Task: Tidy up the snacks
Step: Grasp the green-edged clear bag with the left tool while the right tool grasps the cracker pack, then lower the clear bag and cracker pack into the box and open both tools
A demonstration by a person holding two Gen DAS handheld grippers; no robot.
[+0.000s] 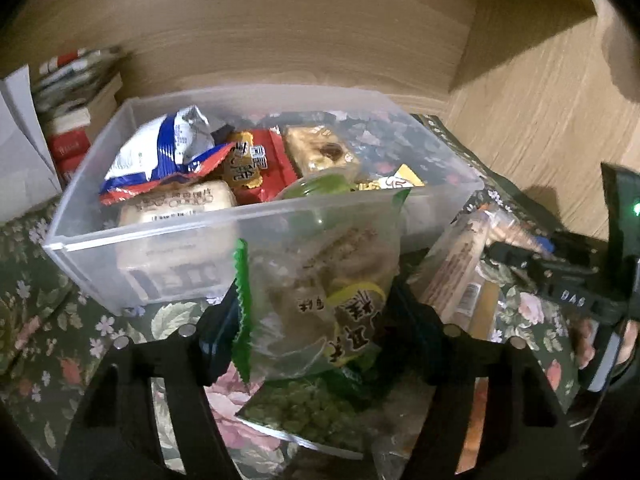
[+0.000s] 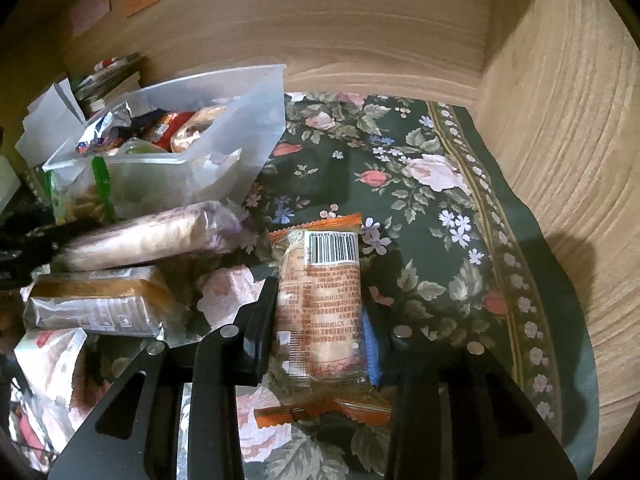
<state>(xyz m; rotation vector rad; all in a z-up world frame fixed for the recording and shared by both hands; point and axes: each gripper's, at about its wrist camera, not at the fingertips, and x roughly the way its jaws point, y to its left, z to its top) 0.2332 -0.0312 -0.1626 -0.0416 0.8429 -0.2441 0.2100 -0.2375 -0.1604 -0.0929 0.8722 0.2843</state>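
Observation:
My left gripper (image 1: 316,320) is shut on a clear snack bag with green edges (image 1: 320,280), held upright just in front of the clear plastic bin (image 1: 160,236). The bin holds several snack packs, among them a blue and white bag (image 1: 168,148). My right gripper (image 2: 320,320) is shut on an orange-edged snack pack with a barcode (image 2: 320,300), held above the floral cloth (image 2: 432,200), to the right of the bin (image 2: 256,120). The green-edged bag also shows in the right wrist view (image 2: 84,196), in front of the bin.
Loose packs lie on the cloth: a long biscuit roll (image 2: 148,240), a boxed cake pack (image 2: 100,304) and a green pea bag (image 1: 308,412). Books (image 1: 76,92) stand left of the bin. Wooden walls (image 2: 568,160) close in behind and to the right.

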